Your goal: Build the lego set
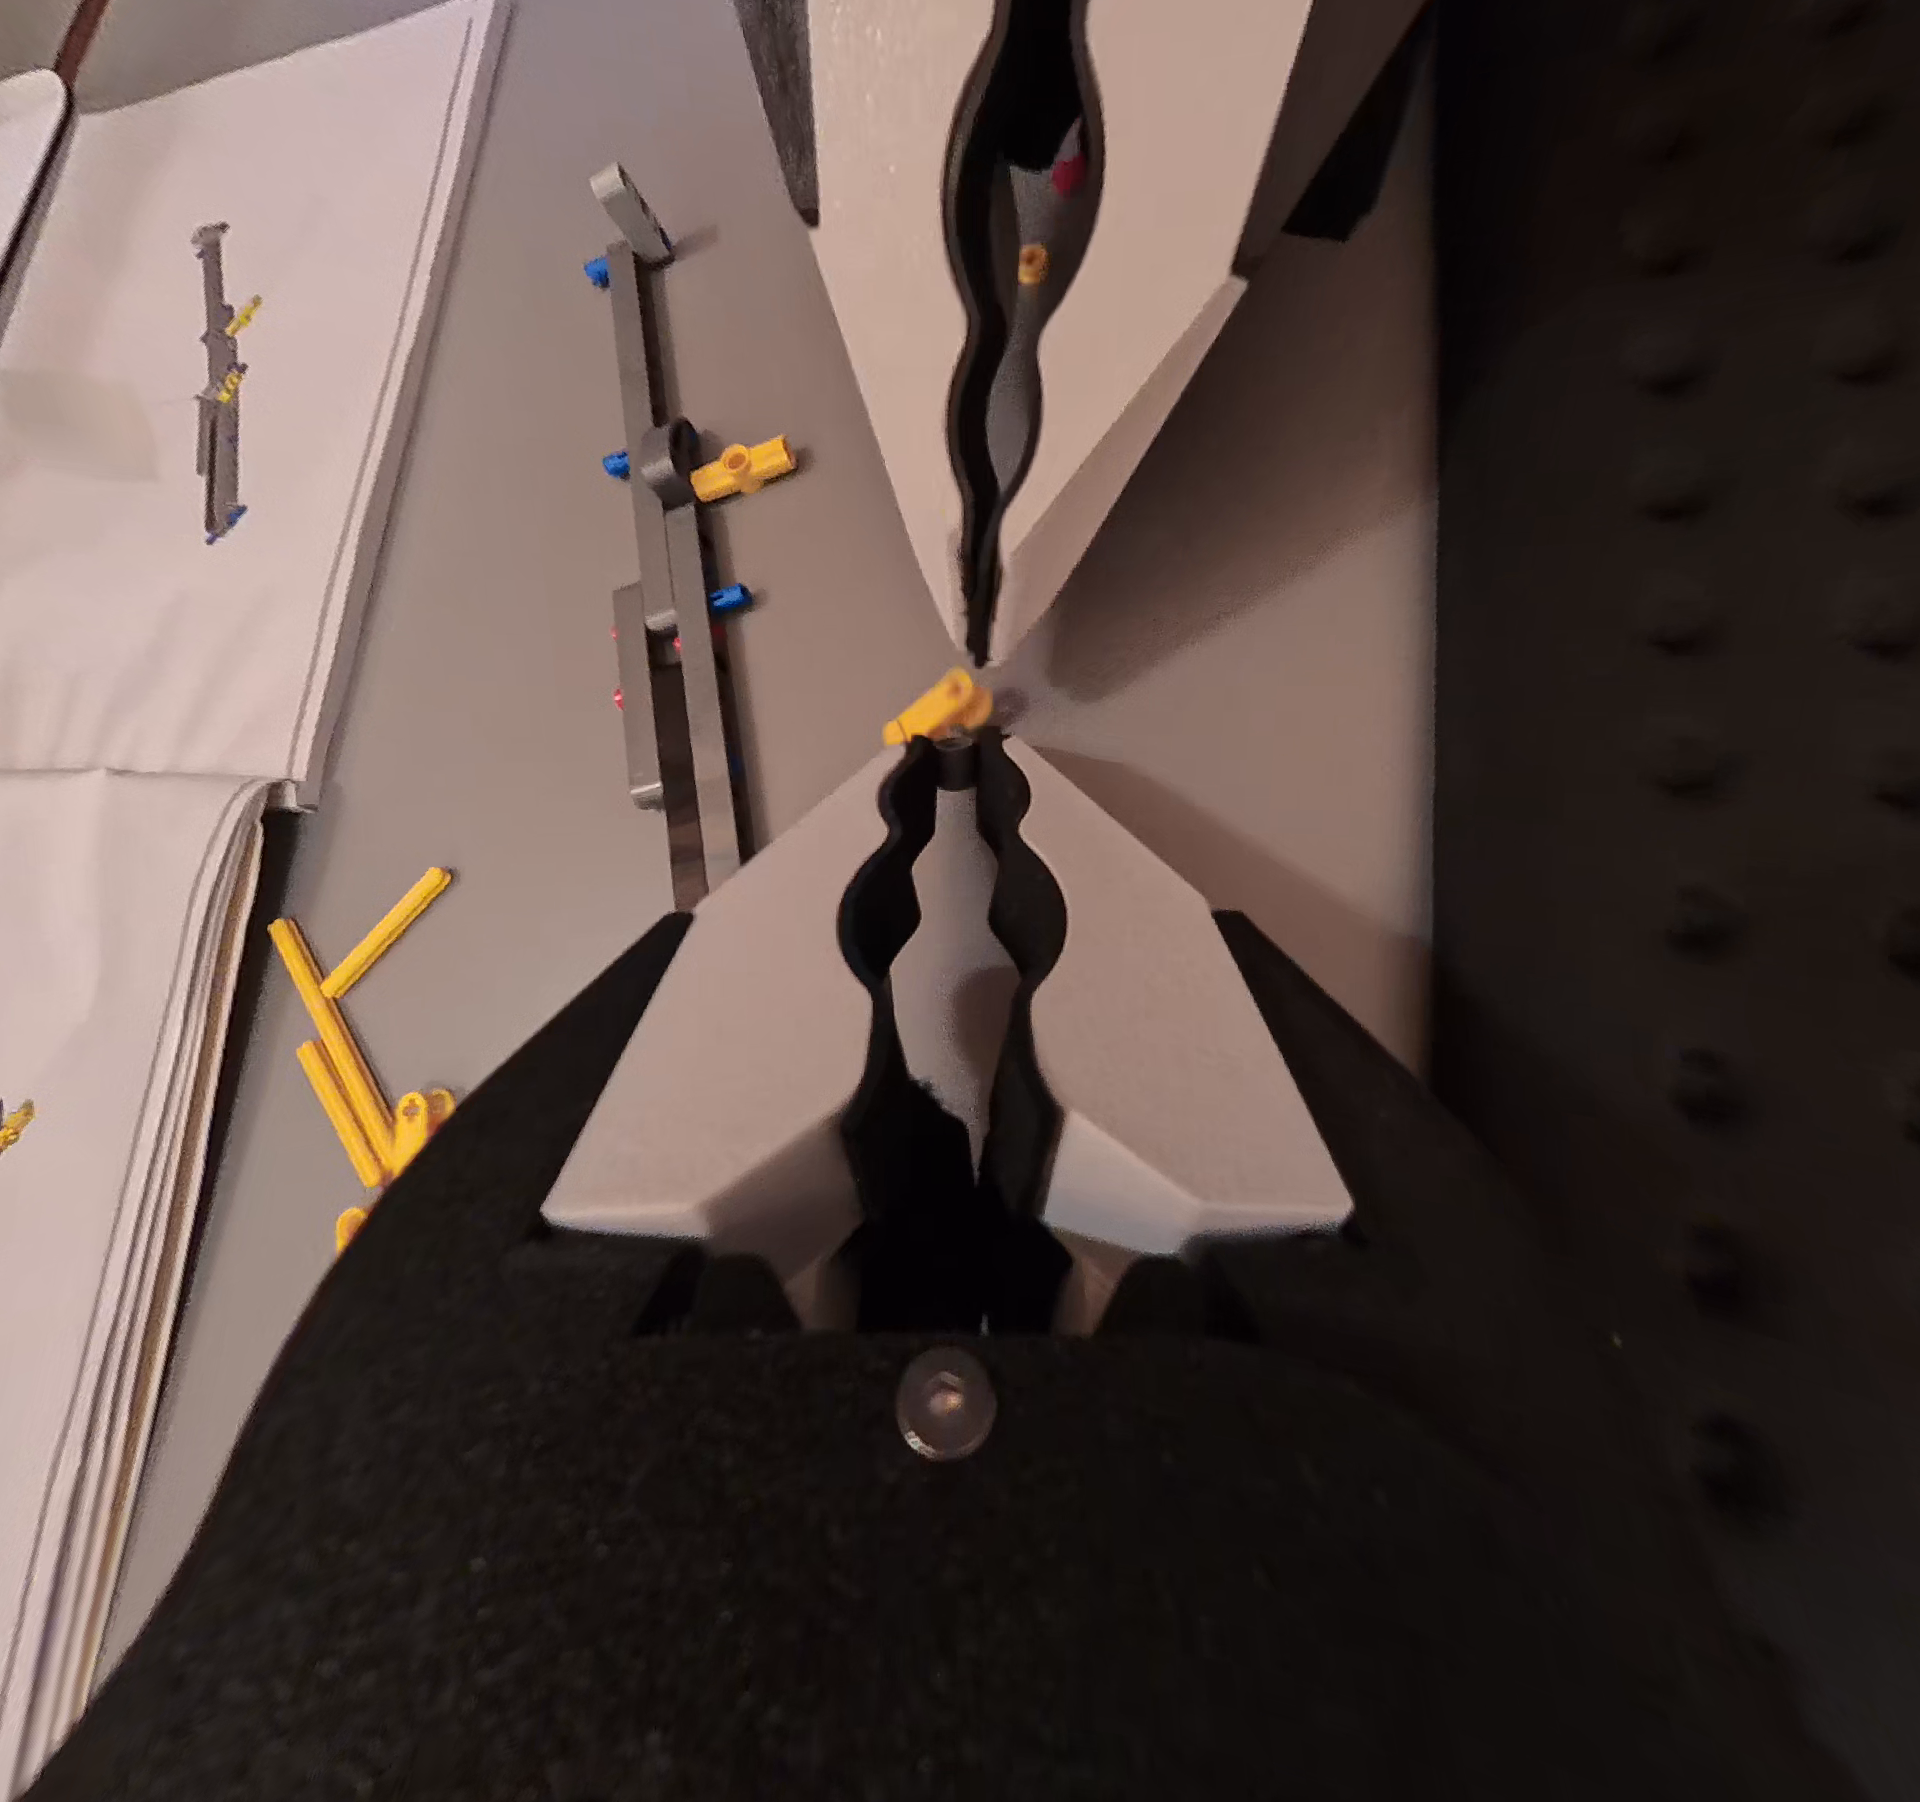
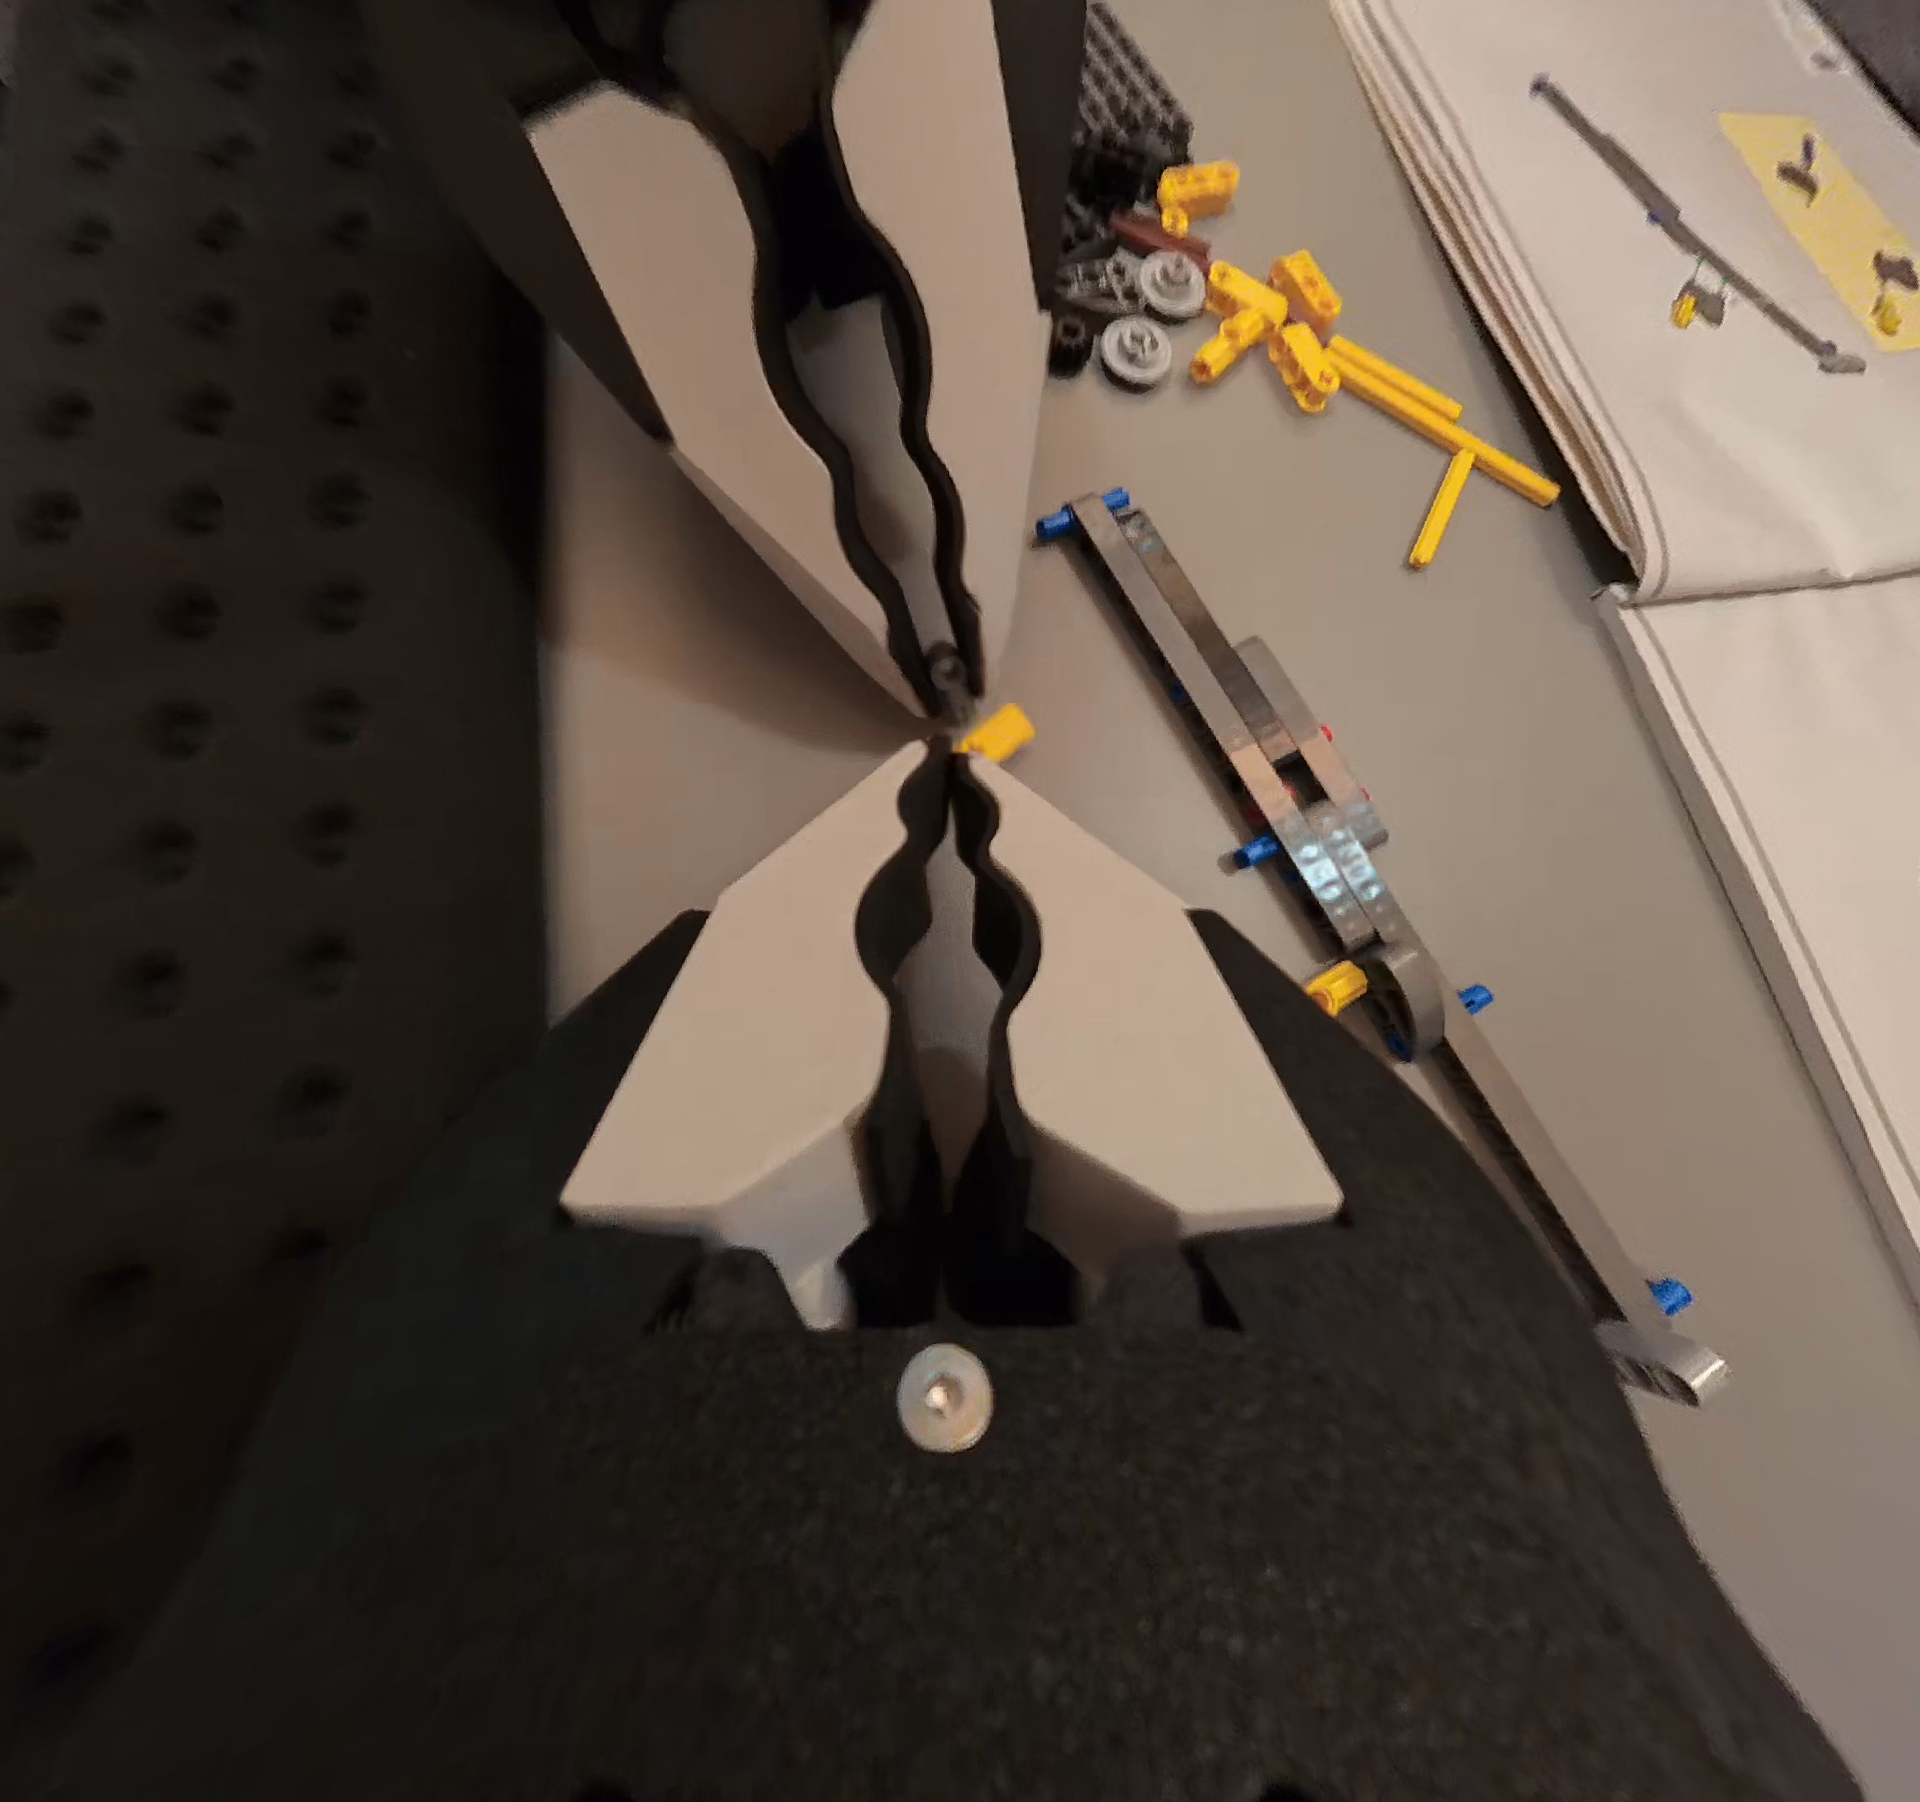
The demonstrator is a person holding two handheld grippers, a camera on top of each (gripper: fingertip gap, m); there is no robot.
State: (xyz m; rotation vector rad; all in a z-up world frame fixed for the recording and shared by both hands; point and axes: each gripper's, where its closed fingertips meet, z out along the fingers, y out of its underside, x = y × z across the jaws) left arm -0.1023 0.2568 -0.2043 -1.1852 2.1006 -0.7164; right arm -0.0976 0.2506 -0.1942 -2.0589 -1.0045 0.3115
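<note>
My left gripper (image 1: 951,750) is shut on a small black pin (image 1: 951,767). A small yellow connector (image 1: 935,710) sits on the pin's far end, above the table. My right gripper (image 1: 979,656) comes in from the far side with its jaws closed together, its tip right at the yellow connector. In the right wrist view my right gripper (image 2: 951,763) is shut, and the yellow connector (image 2: 1000,729) lies just past its tips. The left gripper (image 2: 940,703) is opposite with the black pin (image 2: 943,663). I cannot tell whether the right pads pinch the connector.
The long grey beam assembly (image 1: 665,547) with blue pins and a yellow connector lies on the grey table, and it also shows in the right wrist view (image 2: 1299,765). The open instruction booklet (image 1: 208,402) is beyond it. Loose yellow axles (image 1: 343,1025), a parts pile (image 2: 1278,318) and a black studded mat (image 1: 1714,713) are nearby. Only a small space, under 4 cm, lies between the two pairs of fingers.
</note>
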